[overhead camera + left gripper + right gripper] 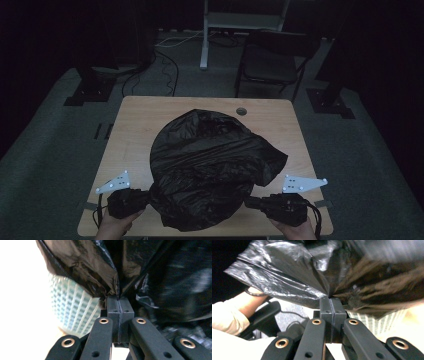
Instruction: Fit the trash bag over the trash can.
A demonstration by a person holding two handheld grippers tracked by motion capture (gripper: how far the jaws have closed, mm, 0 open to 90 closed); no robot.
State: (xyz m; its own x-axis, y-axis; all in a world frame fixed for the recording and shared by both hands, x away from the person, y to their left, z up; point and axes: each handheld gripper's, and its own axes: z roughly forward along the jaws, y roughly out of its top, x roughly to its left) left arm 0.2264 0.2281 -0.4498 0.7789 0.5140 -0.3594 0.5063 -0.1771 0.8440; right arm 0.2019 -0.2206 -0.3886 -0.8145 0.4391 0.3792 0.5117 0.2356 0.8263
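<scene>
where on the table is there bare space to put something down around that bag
The wooden table is bare along its far edge behind the crumpled black plastic bag, beside the small round grommet, and in strips down the left and right sides. The near edge is crowded: the left hand-held gripper and right hand-held gripper each pinch the bag there.

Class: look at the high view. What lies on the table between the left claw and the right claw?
The black plastic bag fills that stretch, bulging over the wooden table. The left claw and right claw each pinch its edge, as the high view shows.

A light wooden table (135,125) carries a big black plastic bag (210,165)
</scene>
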